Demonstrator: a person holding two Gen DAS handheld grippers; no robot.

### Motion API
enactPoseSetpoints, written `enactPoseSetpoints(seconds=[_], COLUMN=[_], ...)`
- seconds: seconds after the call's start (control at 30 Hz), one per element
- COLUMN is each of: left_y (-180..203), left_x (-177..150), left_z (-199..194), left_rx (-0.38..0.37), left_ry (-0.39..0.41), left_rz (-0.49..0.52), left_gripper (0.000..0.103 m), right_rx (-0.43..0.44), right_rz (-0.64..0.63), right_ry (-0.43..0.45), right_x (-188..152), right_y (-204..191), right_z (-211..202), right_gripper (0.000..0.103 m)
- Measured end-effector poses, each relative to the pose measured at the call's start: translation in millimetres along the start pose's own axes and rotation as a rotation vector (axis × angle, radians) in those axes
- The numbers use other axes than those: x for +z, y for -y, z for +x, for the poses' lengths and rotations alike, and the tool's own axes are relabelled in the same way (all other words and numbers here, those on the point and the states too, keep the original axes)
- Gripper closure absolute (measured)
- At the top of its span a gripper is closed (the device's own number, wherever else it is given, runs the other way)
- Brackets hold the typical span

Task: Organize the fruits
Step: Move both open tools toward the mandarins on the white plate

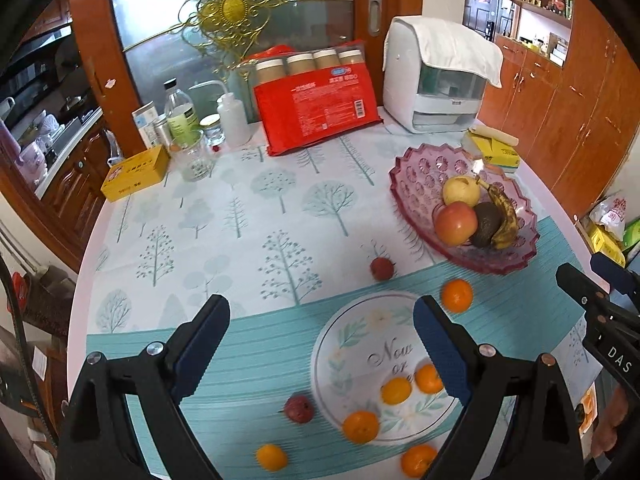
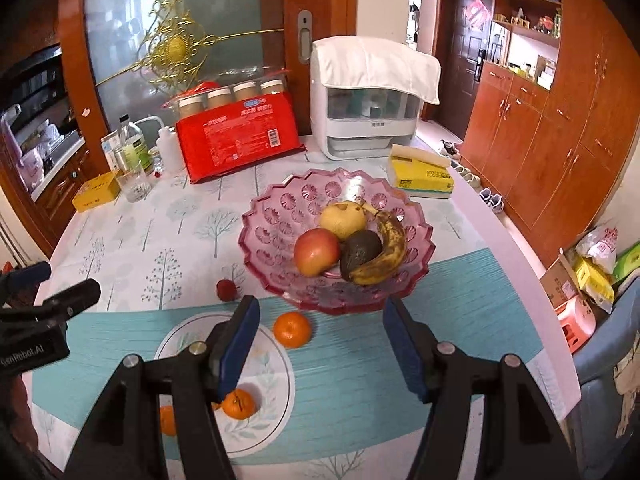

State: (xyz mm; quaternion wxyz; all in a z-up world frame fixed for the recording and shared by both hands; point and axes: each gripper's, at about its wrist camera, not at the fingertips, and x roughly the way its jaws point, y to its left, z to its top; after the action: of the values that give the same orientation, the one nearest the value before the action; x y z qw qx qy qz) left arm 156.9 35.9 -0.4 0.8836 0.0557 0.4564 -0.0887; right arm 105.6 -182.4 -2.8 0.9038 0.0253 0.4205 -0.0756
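A pink glass bowl holds a red apple, a yellow pear, a dark avocado and a spotted banana — the banana curves along the bowl's right side, stem toward the far rim. Loose oranges and red lychees lie on the tablecloth before the bowl. The left gripper and right gripper both gape wide, holding nothing.

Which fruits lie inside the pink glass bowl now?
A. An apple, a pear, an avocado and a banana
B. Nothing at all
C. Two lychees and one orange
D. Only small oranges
A: the pink glass bowl holds the apple, pear, avocado and banana; the small oranges lie outside it on the table.
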Motion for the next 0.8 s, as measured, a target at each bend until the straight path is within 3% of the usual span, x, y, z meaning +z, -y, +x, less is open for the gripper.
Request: enactPoseSetpoints(seconds=[0.4, 0.8], left_y=[-10, 56], left_x=[-48, -112], left_z=[9, 28], left_rx=[-0.034, -0.197], left_ry=[-0.068, -0.19], left_rz=[0.05, 0.232], left_gripper=[0.01, 0.01], right_rx=[0.068, 0.052], right_rz=[0.012, 0.065], right_ry=[-0.027, -0.113], right_x=[-30, -64], right_y=[-12, 2], right_z=[2, 48], right_gripper=[0.038, 0.038])
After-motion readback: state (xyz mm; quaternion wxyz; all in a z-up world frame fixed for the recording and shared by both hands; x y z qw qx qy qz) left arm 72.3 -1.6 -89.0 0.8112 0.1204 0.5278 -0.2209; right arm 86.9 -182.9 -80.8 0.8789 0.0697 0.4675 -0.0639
